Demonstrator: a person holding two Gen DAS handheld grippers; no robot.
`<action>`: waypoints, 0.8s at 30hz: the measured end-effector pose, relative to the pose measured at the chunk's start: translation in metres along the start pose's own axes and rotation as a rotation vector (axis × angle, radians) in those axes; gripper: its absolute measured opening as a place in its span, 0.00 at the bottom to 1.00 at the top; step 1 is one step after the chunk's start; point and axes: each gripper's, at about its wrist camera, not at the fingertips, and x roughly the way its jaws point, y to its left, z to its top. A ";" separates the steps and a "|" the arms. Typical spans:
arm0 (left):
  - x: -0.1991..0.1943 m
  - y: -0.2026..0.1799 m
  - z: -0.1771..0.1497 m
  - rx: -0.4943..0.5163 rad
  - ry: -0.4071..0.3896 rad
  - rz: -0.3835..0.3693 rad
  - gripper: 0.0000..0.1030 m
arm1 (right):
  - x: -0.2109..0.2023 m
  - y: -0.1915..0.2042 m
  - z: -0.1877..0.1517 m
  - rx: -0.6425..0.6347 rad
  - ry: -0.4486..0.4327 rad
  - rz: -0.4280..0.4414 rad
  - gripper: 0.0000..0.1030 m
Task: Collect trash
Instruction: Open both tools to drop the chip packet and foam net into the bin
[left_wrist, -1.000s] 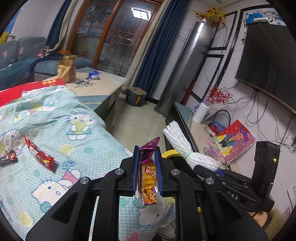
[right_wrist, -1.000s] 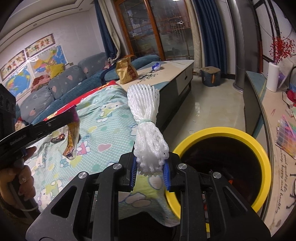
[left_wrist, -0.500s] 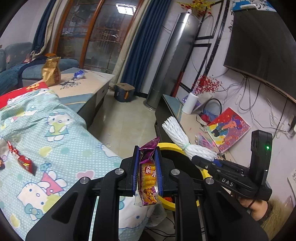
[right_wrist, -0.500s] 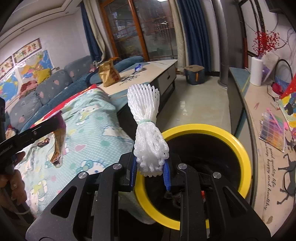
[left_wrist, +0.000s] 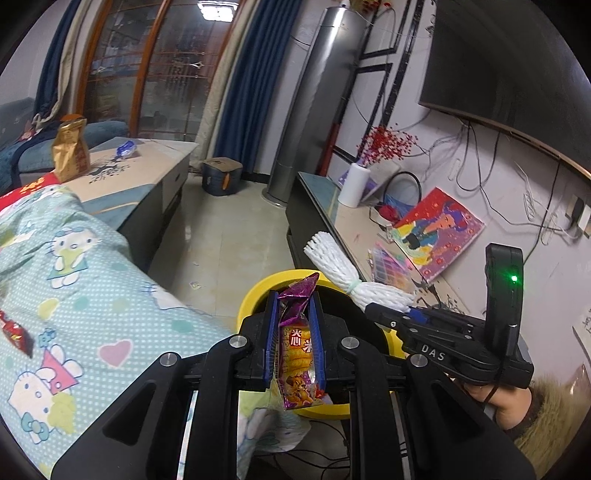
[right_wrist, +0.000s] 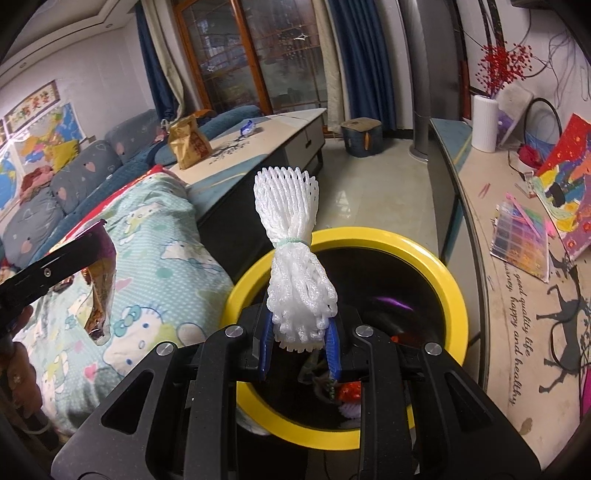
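My left gripper (left_wrist: 293, 321) is shut on a purple and yellow snack wrapper (left_wrist: 297, 350), held upright just above the near rim of a yellow-rimmed black bin (left_wrist: 255, 295). My right gripper (right_wrist: 299, 332) is shut on a white foam net sleeve (right_wrist: 291, 236) tied with a green band, and it hangs over the left part of the yellow-rimmed bin (right_wrist: 439, 266). Some trash lies at the bottom of that bin. In the left wrist view the right gripper (left_wrist: 399, 314) and its foam net sleeve (left_wrist: 343, 273) reach in from the right. A red wrapper (left_wrist: 14, 332) lies on the blanket.
A Hello Kitty blanket (left_wrist: 74, 295) covers the surface left of the bin. Behind it stands a low table (right_wrist: 258, 147) with a gold bag (right_wrist: 188, 142) and a blue wrapper (right_wrist: 246, 127). A long shelf (right_wrist: 491, 221) with papers runs along the right wall. Tiled floor (left_wrist: 229, 229) lies beyond.
Both grippers have moved right and slightly down, from over the blanket to over the bin. The bin's rim now shows in the left wrist view. Both grips are unchanged.
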 end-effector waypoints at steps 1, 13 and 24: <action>0.003 -0.003 -0.001 0.005 0.002 -0.004 0.15 | 0.000 -0.002 -0.002 0.004 0.002 -0.005 0.17; 0.036 -0.033 -0.007 0.073 0.045 -0.048 0.15 | 0.003 -0.032 -0.009 0.069 0.036 -0.058 0.17; 0.064 -0.047 -0.002 0.104 0.066 -0.068 0.17 | 0.002 -0.051 -0.015 0.103 0.059 -0.074 0.20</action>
